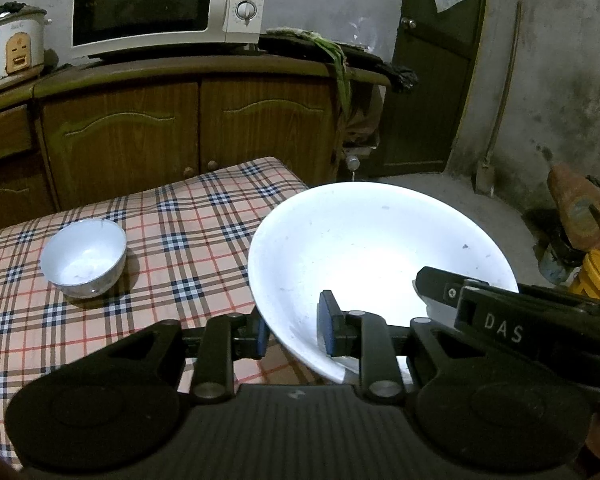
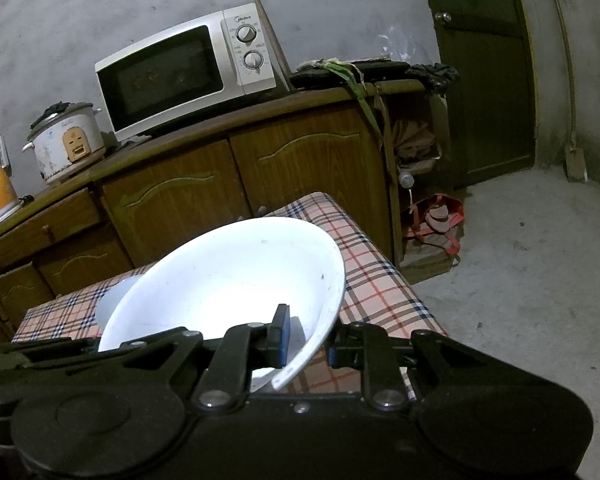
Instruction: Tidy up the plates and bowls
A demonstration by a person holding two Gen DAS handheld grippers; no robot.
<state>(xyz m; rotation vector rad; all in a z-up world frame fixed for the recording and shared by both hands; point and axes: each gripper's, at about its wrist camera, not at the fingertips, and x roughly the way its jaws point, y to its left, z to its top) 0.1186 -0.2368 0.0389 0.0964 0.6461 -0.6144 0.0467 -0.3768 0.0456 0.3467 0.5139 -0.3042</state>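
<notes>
Two claws grip one large white bowl [image 1: 380, 256] between them, and I see it tilted above the near corner of the plaid-covered table [image 1: 148, 224]. Its inside is plain glossy white, glaring under my lights, with a few dark specks on the wall. My left claw [image 1: 296, 330] is nearly closed on the bowl's rim, one blue pad inside the wall and the other outside. My right claw [image 2: 306, 340] pinches the opposite side of the rim the same way, jaws drawn in tight with the rim between the pads. From the left wrist view, the right claw's black body reaches in over the bowl's far edge. Left of the large bowl, a small white bowl [image 1: 84, 258] stands upright on the table, well apart from it and untouched. Behind the table stands a wooden cabinet [image 1: 180, 120] carrying a microwave [image 1: 164, 4].
</notes>
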